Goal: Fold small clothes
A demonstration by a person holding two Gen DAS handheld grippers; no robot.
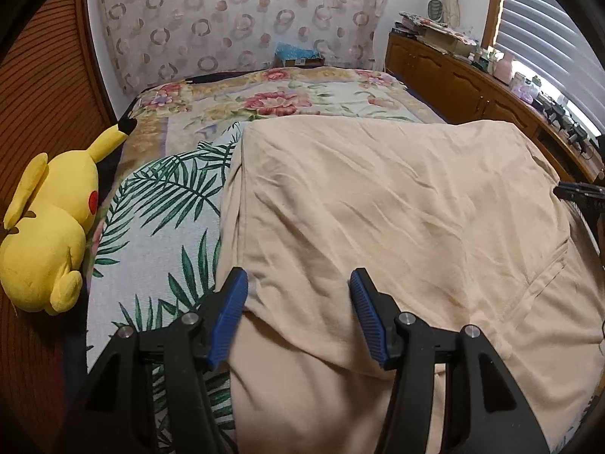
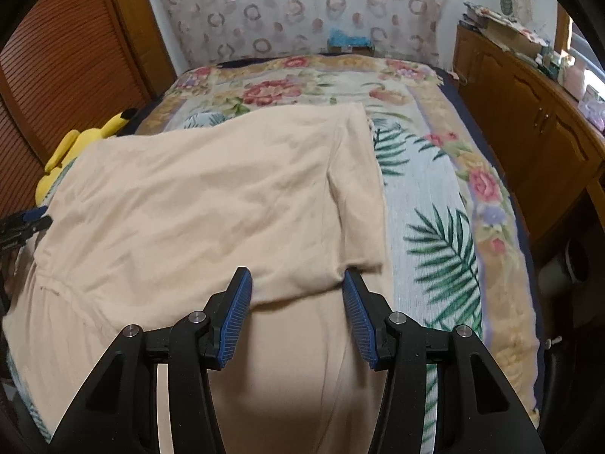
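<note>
the beige garment (image 1: pixel 397 208) lies spread on the bed (image 1: pixel 287 94), on top of a palm-leaf blanket (image 1: pixel 162 204), which serves as the reference surface here. the garment is folded over on itself: an upper layer lies across a lower layer, and the folded layer's near edge runs across just ahead of both of my tools.

my left gripper (image 1: pixel 298 280) sits at the garment's left side, next to the strip of palm-leaf blanket that shows beside it. its jaws stand apart, with wrinkled fabric visible in the gap and no cloth pinched between the blue pads (image 1: pixel 230 314). whether the tips rest on the fabric i cannot tell.

my right gripper (image 2: pixel 297 278) sits at the garment's right side, near a corner of the upper layer that reaches toward the palm-leaf blanket (image 2: pixel 435 227). its jaws also stand apart, nothing clamped, and the folded edge of the cloth passes between the fingers (image 2: pixel 359 321).

a yellow plush toy (image 1: pixel 49 234) lies beyond the blanket's left edge, well apart from the garment. a wooden cabinet (image 2: pixel 529 132) runs along the far side of the blanket's right edge.
</note>
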